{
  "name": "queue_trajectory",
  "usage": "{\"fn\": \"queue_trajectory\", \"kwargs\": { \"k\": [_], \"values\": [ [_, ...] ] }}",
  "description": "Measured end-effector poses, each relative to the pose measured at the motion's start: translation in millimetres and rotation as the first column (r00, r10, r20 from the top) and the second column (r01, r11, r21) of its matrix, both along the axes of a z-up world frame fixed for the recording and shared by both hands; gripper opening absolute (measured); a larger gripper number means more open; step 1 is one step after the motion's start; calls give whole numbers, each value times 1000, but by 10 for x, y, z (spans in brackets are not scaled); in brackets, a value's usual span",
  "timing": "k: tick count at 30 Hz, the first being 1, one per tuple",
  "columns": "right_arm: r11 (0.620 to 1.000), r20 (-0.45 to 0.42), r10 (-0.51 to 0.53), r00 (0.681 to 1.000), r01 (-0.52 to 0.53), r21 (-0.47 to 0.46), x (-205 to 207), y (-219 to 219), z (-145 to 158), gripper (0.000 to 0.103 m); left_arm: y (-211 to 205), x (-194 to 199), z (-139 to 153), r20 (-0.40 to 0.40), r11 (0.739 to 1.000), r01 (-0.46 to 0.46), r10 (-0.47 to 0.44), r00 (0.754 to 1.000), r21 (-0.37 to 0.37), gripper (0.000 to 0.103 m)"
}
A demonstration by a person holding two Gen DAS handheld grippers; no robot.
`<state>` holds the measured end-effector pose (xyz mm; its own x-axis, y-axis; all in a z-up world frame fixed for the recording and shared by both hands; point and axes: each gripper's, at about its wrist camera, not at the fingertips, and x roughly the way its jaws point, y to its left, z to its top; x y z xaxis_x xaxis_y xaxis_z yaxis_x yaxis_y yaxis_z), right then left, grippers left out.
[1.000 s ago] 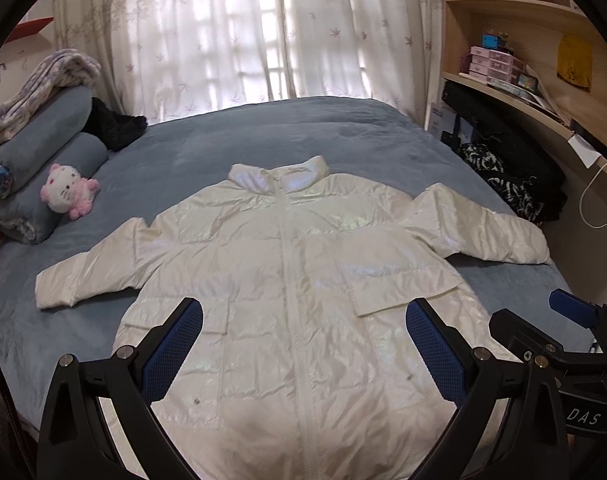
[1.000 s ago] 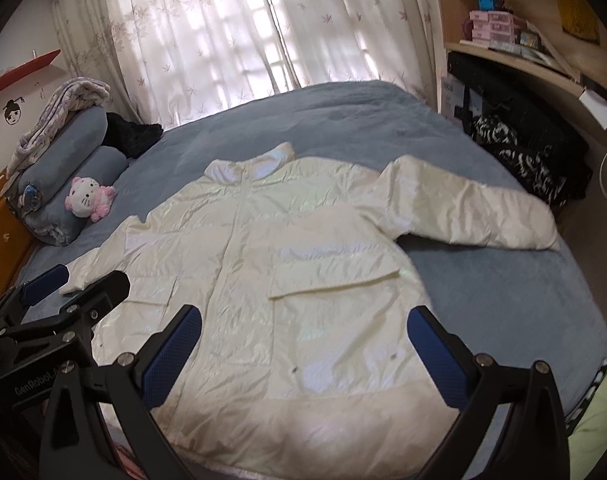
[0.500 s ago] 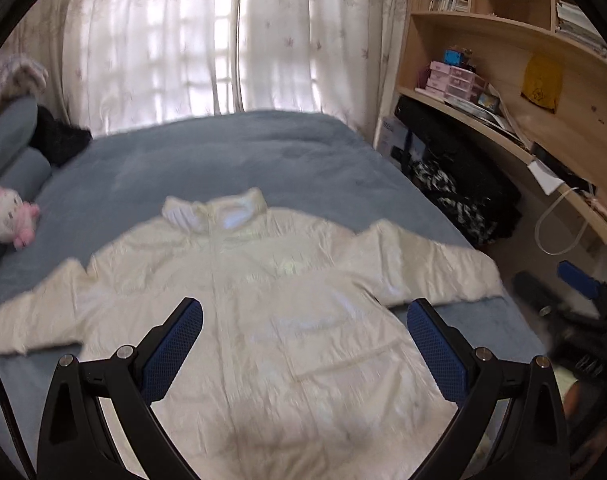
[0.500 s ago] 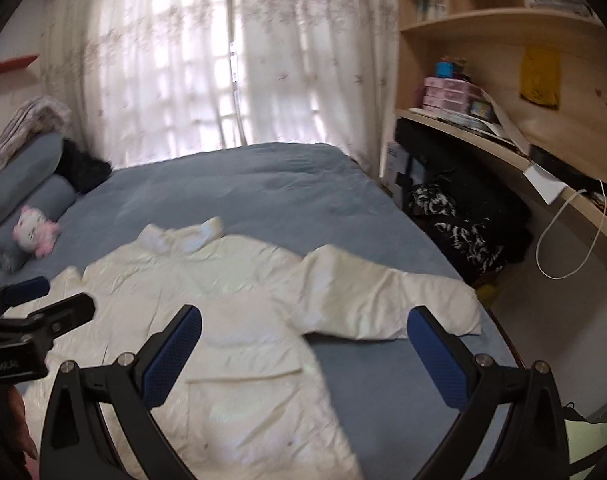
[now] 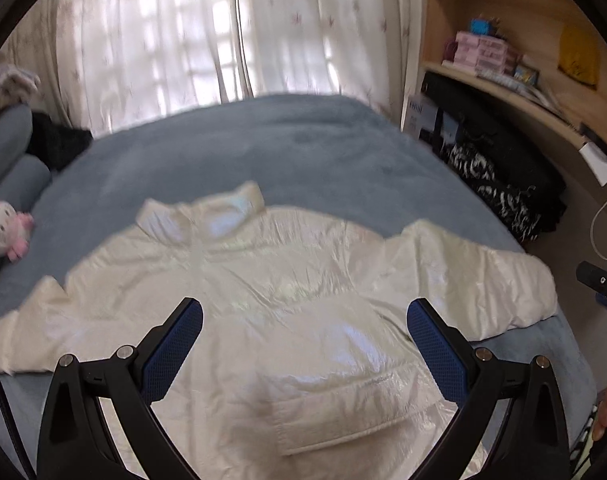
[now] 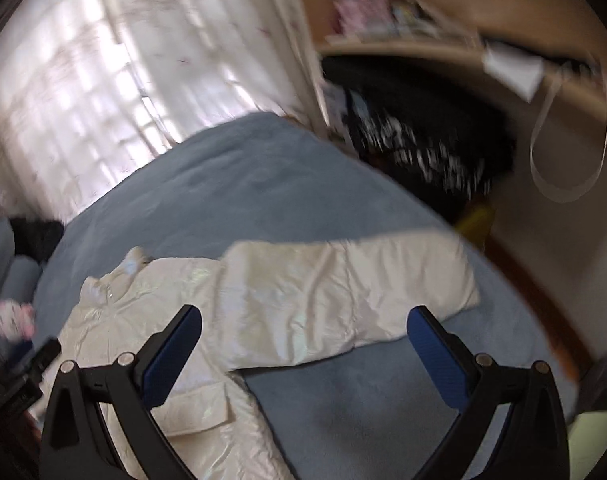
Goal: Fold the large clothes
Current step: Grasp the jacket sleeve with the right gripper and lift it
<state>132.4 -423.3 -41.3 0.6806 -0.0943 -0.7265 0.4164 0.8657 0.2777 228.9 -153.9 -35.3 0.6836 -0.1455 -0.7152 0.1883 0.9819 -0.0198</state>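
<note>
Above the bed, both grippers hang clear of the cloth.
Left gripper (image 5: 305, 336): fingers (image 5: 171, 354) spread wide, gripping nothing — over the jacket's chest and pocket flap.
Right gripper (image 6: 305, 340): fingers (image 6: 435, 356) spread wide, empty — over the jacket's sleeve, view blurred.
Jacket (image 5: 263, 304): white, puffy, flat on its back, collar toward the curtains, both sleeves out sideways.
Bed (image 5: 303, 152): blue-grey cover under the jacket.
Plush toy (image 5: 5, 230): at the left edge, apart from the jacket.
Shelves (image 5: 503, 68): right wall.
</note>
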Motion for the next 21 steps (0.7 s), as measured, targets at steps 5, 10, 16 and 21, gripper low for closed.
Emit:
{"fn": "queue_trajectory", "kwargs": {
  "k": [5, 10, 16, 21],
  "values": [
    [986, -110, -116, 987, 127, 107, 144, -497, -716, 103, -102, 211, -546, -103, 999, -22, 18, 995, -33, 101],
    [941, -192, -182, 964, 228, 252, 177, -846, -1335, 101, -144, 353, -979, -174, 994, -68, 52, 983, -87, 101],
    [899, -137, -253, 958, 285, 333, 219, -1042, -1553, 99, -254, 525, -1210, -217, 996, -74, 61, 974, -53, 101],
    [881, -132, -307, 943, 334, 335, 340, -1193, -1565, 62, -281, 598, -1178, -248, 994, -46, 21, 968, -97, 75]
  ]
}}
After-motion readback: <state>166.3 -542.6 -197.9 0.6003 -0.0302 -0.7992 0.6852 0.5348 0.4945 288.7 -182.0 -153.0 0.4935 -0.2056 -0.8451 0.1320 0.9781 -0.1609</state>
